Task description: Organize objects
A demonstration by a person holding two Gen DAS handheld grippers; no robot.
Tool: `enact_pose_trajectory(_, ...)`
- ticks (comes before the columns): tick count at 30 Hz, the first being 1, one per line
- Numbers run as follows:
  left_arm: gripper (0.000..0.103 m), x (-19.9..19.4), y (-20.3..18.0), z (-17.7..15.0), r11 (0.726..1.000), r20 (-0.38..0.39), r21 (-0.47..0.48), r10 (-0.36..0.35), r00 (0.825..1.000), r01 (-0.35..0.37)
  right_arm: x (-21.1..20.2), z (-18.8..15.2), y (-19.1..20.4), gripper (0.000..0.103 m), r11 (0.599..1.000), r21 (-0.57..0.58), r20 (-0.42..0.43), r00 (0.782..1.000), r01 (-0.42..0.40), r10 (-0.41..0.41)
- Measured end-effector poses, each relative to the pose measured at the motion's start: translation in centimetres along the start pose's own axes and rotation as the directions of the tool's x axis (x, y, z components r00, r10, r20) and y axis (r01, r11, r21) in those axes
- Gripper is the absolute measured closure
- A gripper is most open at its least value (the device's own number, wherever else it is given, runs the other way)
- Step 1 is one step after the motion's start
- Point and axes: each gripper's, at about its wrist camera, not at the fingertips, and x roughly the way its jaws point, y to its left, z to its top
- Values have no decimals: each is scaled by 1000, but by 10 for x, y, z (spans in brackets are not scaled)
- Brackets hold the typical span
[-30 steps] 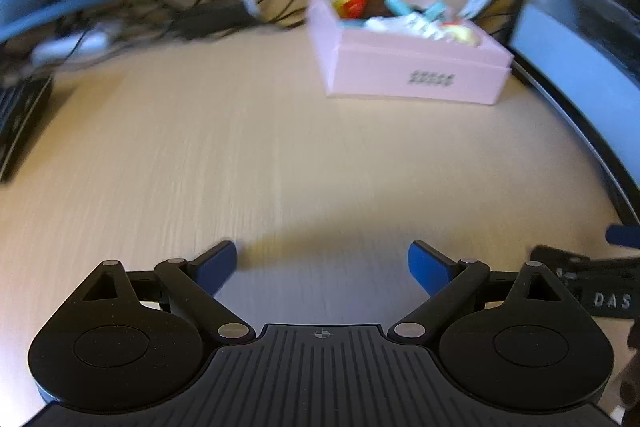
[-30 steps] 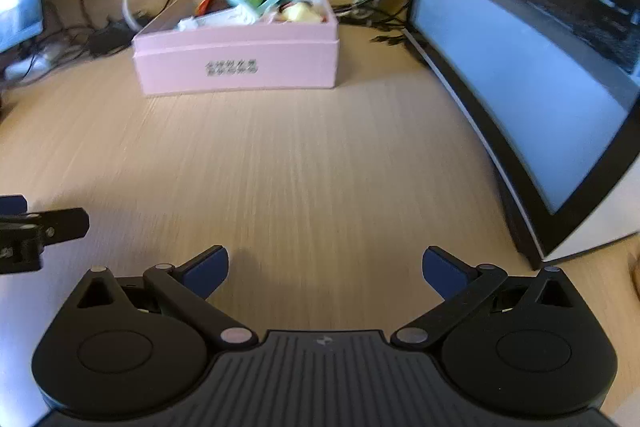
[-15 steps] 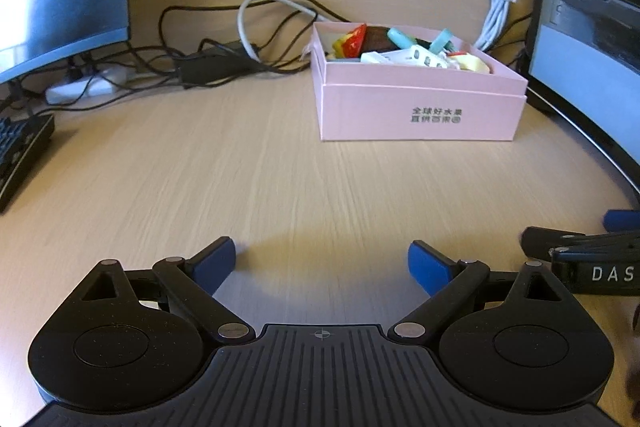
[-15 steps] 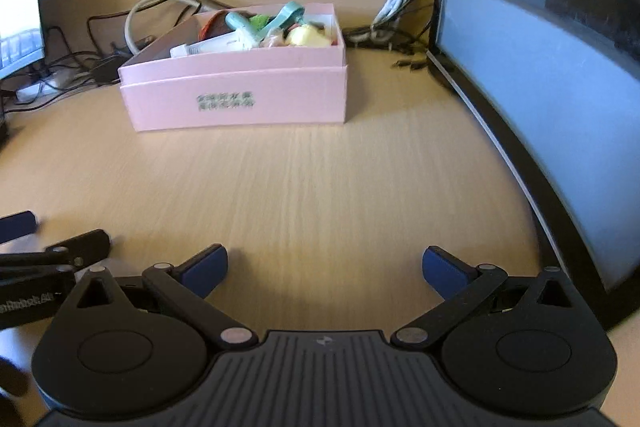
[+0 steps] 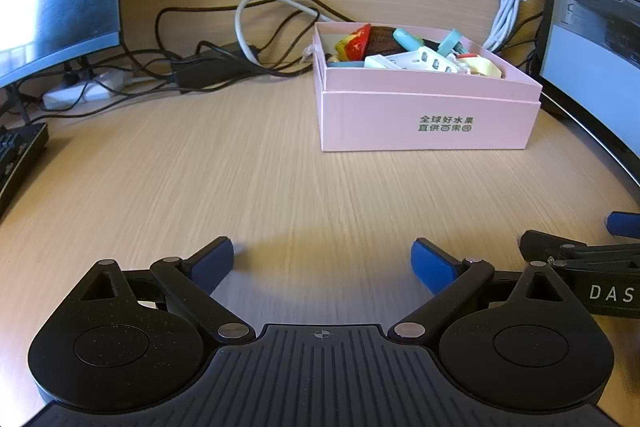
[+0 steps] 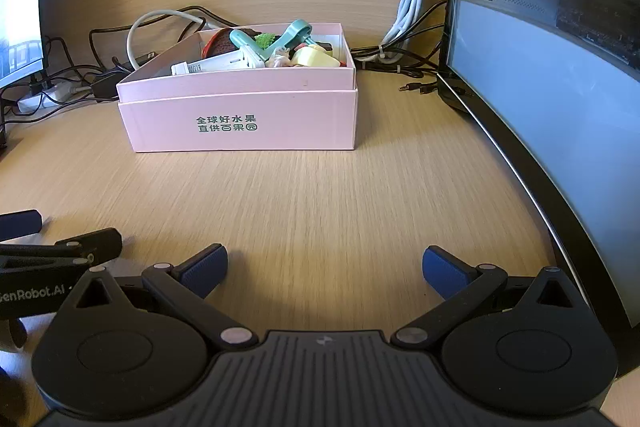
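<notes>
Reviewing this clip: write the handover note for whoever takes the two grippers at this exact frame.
Left gripper: open, nothing held, low over the wooden desk.
Right gripper: open, nothing held, beside the left one.
Pink box: ahead of both grippers, near the back wall, open-topped and piled with small items, among them a white power strip and a teal clip.
Done: no loose items show on the desk in front of the box.
Left: cannot tell from these views; check beyond them for strays before stopping.
</notes>
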Motion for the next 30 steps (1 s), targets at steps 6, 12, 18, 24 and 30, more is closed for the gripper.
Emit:
enact_pose_trajectory(6,4,-1,1,0,1000,-1,3,0,1000,0,0,0,0,0,1000,0,0,1000,0,0)
enact_pose_trajectory(12,4,-2,0,-1,1000,0,1,2,1000,-2,0,0,0,0,1000,0,0,1000,0,0)
enact_pose_trajectory(18,5,-2,0,-2,1000,1,-1,0,1000,0,0,0,0,0,1000,0,0,1000,0,0)
enact_pose_trajectory(24,5,-3,-1,-2,1000,1,3,1,1000,-1,0,0,0,0,1000,0,0,1000,0,0)
enact_pose_trajectory(30,5,-4,0,-2,1000,0,4,-2,1000,2,0,0,0,0,1000,0,0,1000,0,0)
